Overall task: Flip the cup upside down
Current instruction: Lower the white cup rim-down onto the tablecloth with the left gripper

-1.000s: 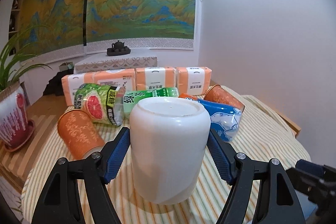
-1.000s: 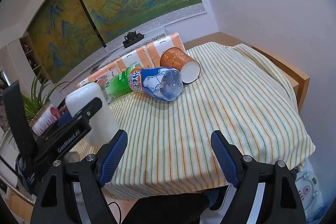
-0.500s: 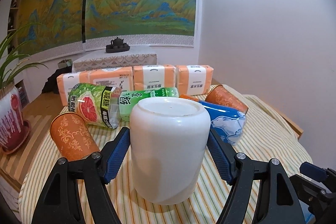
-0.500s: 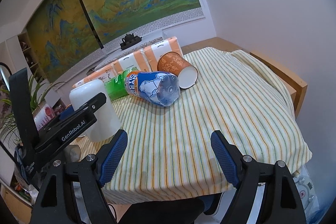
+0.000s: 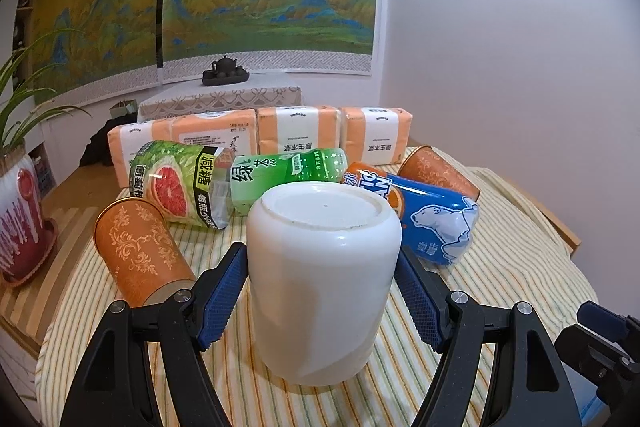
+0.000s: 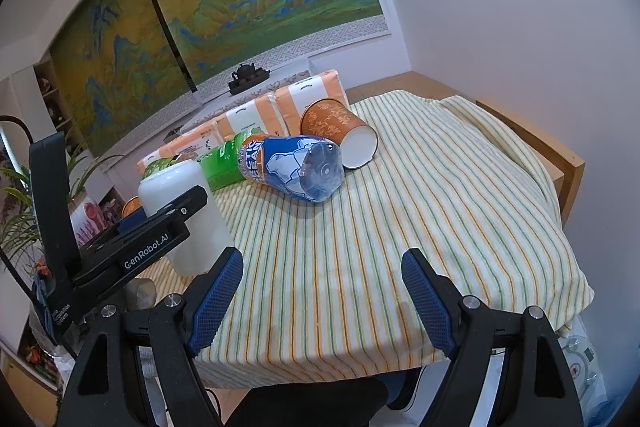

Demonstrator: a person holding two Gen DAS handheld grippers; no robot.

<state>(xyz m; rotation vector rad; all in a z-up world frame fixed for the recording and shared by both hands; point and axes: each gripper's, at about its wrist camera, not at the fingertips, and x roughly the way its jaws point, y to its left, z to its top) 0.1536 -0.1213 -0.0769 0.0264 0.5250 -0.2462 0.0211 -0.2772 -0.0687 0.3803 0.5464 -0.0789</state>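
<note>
The table (image 6: 420, 211), under a striped cloth, fills the middle of both views. At centre of the left wrist view the white cup (image 5: 322, 279) stands upside down on the cloth, base up, between the blue pads of the left hand-held gripper (image 5: 322, 291) — whether they press it I cannot tell. Behind it lie a blue polar-bear bottle (image 5: 432, 217) and an orange paper cup (image 5: 140, 251). The right hand-held gripper (image 6: 322, 291) hangs spread wide, holding nothing.
</note>
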